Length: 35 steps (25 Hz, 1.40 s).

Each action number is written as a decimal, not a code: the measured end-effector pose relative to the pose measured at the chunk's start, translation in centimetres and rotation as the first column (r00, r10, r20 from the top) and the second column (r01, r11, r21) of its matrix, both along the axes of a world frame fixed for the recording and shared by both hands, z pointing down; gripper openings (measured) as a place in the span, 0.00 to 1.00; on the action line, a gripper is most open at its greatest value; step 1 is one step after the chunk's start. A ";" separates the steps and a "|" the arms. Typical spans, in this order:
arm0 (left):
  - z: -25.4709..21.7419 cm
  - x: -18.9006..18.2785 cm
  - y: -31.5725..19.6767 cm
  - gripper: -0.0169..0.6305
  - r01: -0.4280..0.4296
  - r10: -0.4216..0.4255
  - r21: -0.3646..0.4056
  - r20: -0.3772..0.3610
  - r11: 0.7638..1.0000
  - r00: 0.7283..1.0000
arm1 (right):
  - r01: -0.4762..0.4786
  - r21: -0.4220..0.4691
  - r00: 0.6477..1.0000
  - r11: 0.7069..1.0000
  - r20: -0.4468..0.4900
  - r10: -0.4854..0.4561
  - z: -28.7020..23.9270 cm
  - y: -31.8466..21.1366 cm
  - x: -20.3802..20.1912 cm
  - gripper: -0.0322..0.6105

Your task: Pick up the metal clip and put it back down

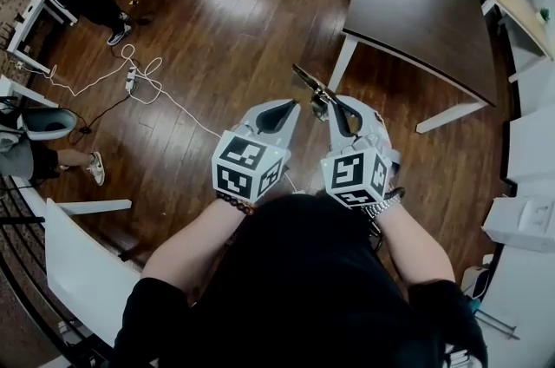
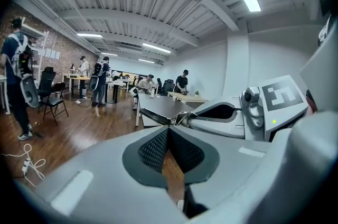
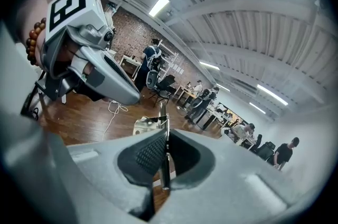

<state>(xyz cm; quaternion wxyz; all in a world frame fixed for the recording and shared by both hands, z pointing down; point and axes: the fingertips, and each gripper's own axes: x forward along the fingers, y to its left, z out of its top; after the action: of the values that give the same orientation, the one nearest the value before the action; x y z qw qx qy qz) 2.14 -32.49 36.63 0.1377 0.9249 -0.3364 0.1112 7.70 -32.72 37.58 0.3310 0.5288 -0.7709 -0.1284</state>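
Note:
The metal clip (image 1: 310, 85) is a thin dark and silver piece held up in the air over the wooden floor. My right gripper (image 1: 330, 103) is shut on it. In the right gripper view the clip (image 3: 165, 150) stands edge-on between the ribbed pads and sticks out past the tips. My left gripper (image 1: 287, 106) is shut with nothing in it, just left of the right one, tips close together. The left gripper view shows its own jaws closed (image 2: 169, 129), with the right gripper (image 2: 227, 117) and the clip (image 2: 177, 119) beyond them.
A dark table (image 1: 425, 10) with white legs stands ahead on the right. A white cable and power strip (image 1: 130, 80) lie on the floor to the left. A white chair (image 1: 82, 266) is close at lower left. Seated people are at the left edge.

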 end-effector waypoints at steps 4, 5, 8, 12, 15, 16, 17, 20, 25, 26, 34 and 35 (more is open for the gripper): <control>0.1 3.0 -2.5 0.05 -0.002 0.002 -0.004 0.004 1.000 1.000 | -0.001 0.001 1.000 1.000 0.007 0.001 0.0 -2.7 2.9 0.05; 0.1 3.9 -3.1 0.05 -0.002 0.002 -0.006 0.006 1.000 1.000 | 0.001 -0.001 1.000 1.000 0.008 -0.001 -0.1 -3.3 3.7 0.05; -0.1 6.8 -5.1 0.05 0.003 -0.003 -0.014 0.010 1.000 1.000 | 0.007 -0.005 1.000 1.000 0.015 -0.007 -0.3 -5.2 6.5 0.05; 0.2 10.4 -6.9 0.05 0.004 -0.003 -0.022 0.018 1.000 1.000 | 0.007 -0.011 1.000 1.000 0.021 -0.007 0.0 -6.9 10.2 0.05; 0.5 13.6 -8.0 0.05 -0.010 0.011 -0.033 0.031 0.999 0.999 | -0.006 -0.015 0.999 1.000 0.034 0.006 0.1 -8.1 13.4 0.05; 0.6 14.6 -8.3 0.05 -0.015 0.016 -0.036 0.037 0.999 0.999 | -0.010 -0.016 0.999 1.000 0.037 0.011 0.1 -8.4 14.5 0.05; 0.7 15.7 -8.6 0.05 -0.020 0.021 -0.040 0.042 0.999 0.999 | -0.015 -0.017 0.999 1.000 0.041 0.016 0.1 -8.7 15.5 0.05; 0.9 18.5 -9.4 0.05 -0.030 0.033 -0.048 0.054 0.998 0.998 | -0.024 -0.021 0.999 0.999 0.048 0.025 0.3 -9.4 18.5 0.05; 0.9 22.8 -10.2 0.05 -0.043 0.045 -0.048 0.060 0.998 0.997 | -0.036 -0.031 0.998 0.999 0.051 0.038 0.9 -9.9 22.8 0.05; 1.0 23.5 -10.2 0.05 -0.046 0.049 -0.049 0.061 0.998 0.997 | -0.040 -0.034 0.998 0.999 0.053 0.042 1.0 -9.9 23.5 0.05; 1.2 26.7 -11.3 0.05 -0.080 0.084 -0.059 0.066 0.995 0.994 | -0.076 -0.035 0.995 0.996 0.066 0.079 1.0 -11.0 26.4 0.05; 1.2 27.1 -11.6 0.05 -0.089 0.093 -0.061 0.068 0.994 0.993 | -0.084 -0.036 0.994 0.996 0.068 0.086 1.0 -11.3 26.7 0.05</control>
<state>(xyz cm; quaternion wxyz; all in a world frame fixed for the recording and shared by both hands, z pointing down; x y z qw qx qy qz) 29.21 -44.07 37.85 0.1470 0.9304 -0.2953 0.1597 34.44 -43.99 38.57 0.3180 0.5597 -0.7607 -0.0832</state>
